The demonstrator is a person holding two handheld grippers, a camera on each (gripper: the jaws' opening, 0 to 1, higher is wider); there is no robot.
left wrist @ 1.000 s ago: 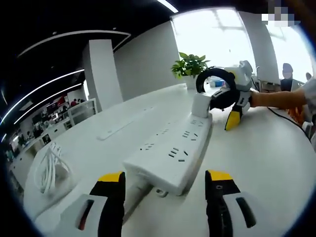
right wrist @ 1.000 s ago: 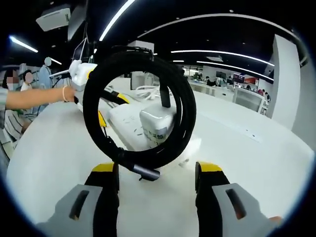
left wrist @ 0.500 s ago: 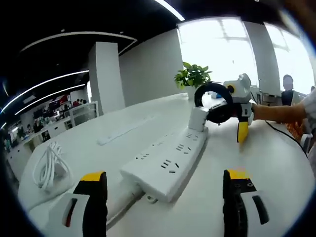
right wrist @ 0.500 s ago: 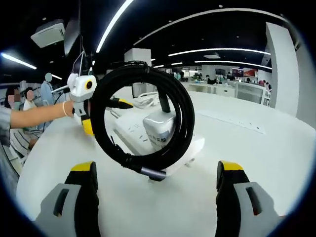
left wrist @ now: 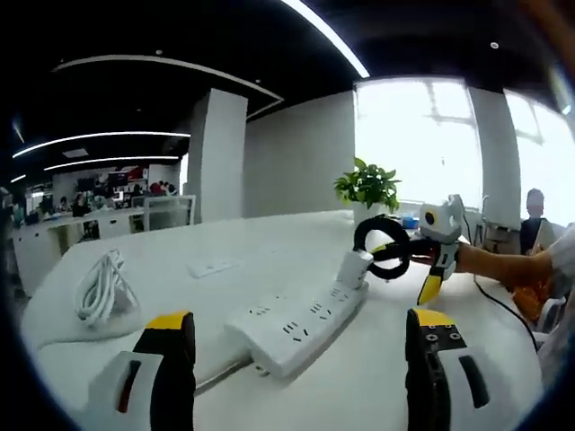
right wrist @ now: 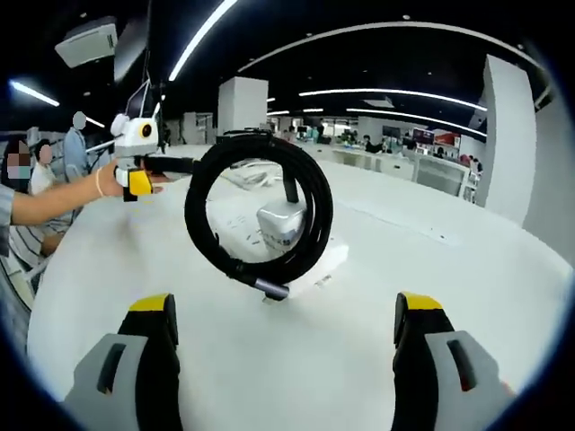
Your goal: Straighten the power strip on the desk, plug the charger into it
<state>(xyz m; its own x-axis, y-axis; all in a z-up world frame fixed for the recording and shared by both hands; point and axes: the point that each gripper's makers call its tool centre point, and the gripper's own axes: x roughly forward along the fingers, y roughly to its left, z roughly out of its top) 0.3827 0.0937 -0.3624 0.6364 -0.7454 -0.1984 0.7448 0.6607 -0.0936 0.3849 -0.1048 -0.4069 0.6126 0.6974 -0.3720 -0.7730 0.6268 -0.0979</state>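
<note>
A long white power strip (left wrist: 296, 323) lies on the white desk (left wrist: 377, 386), running away from me. At its far end a white charger (left wrist: 352, 268) stands upright on it, with its black cable coil (left wrist: 382, 244) rising beside it. My left gripper (left wrist: 298, 319) is open, short of the strip's near end and touching nothing. In the right gripper view the charger (right wrist: 280, 224) sits inside the black coil (right wrist: 211, 242) on the strip (right wrist: 319, 262). My right gripper (right wrist: 285, 305) is open and apart from them. It also appears beyond the charger as the right gripper (left wrist: 433, 256).
A bundled white cable (left wrist: 101, 289) lies at the left of the desk. A second power strip (left wrist: 213, 266) lies farther back, and a potted plant (left wrist: 367, 189) stands at the far edge. A person's hand (right wrist: 106, 180) holds the left gripper (right wrist: 137, 166). People stand behind it.
Both grippers have drawn back from the strip and charger, which now look smaller. Both sets of jaws opened wider after the earliest frames. The charger stays upright on the strip.
</note>
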